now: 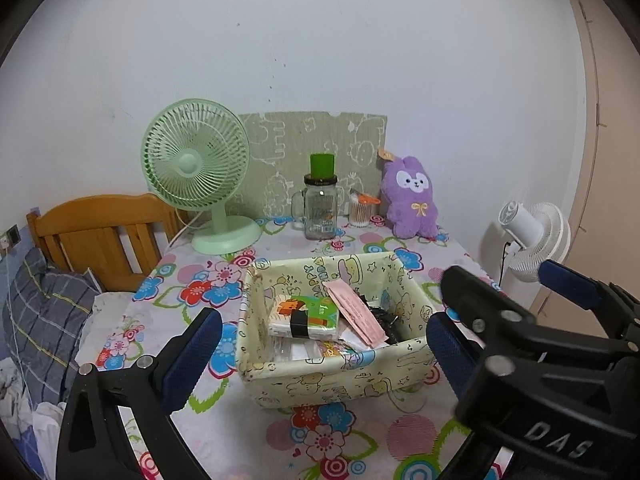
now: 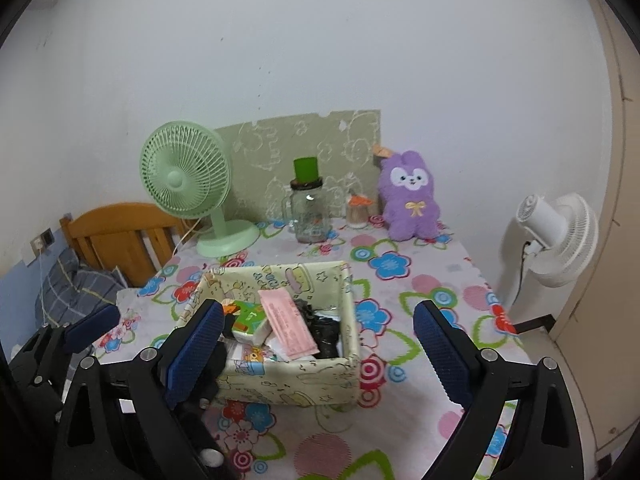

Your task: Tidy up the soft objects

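Right wrist view: both hand-held grippers (image 2: 318,346) spread, empty; reckon purple plush (image 2: 412,198) into box (image 2: 288,380) comes next.

The right gripper (image 2: 320,344) hangs wide apart over the cream cartoon-print fabric box (image 2: 296,380) — a purple plush bunny (image 2: 410,200) sits upright by the wall, well behind.

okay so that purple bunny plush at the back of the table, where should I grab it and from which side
Probably pinch the purple plush bunny across its head, just above the body, coming straight in from the front. It sits upright with its back close to the wall, a cotton swab jar near its left, so the front and top are the open approaches. The right gripper is open and nearer.
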`<state>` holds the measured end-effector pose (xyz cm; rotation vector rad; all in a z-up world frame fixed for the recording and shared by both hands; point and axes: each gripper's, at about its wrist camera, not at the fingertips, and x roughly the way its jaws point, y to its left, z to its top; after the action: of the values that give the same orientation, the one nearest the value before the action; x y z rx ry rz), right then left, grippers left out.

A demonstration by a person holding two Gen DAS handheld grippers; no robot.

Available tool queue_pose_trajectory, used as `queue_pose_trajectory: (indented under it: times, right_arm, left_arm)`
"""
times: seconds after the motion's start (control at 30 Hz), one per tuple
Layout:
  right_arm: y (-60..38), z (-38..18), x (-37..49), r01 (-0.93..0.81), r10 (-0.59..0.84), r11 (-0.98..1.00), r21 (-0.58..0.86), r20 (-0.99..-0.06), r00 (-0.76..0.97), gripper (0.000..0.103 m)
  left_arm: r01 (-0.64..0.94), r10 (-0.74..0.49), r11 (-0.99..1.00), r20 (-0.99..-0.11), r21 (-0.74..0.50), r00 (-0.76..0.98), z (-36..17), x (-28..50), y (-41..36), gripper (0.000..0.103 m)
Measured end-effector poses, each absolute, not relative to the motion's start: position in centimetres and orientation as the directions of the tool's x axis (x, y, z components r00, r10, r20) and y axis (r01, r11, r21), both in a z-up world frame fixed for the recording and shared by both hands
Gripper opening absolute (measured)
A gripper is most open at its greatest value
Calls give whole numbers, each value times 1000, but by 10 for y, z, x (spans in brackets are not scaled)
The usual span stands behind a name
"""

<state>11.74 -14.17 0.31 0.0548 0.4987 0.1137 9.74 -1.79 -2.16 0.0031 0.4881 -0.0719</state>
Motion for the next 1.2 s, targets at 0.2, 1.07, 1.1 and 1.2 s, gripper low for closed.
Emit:
queue_pose_trajectory:
  times: [0.2, 1.07, 1.1, 1.2]
  right_arm:
    - [-151, 15, 93, -69, 94, 995, 74, -437, 894, 101]
    - [-168, 29, 17, 9, 14, 998, 63, -361, 933, 103]
    - [-168, 30, 17, 8, 16, 998, 65, -360, 933, 103]
    - [-168, 30, 17, 7, 17, 998, 65, -359, 933, 103]
  left_arm:
    - [44, -38, 999, -440, 5, 897, -13, 75, -11, 103]
    - [-24, 9, 999, -387, -33, 922, 5, 10, 12, 103]
    - [-25, 10, 999, -387, -33, 922, 5, 9, 12, 103]
    - [-25, 9, 999, -387, -36, 922, 4, 9, 12, 103]
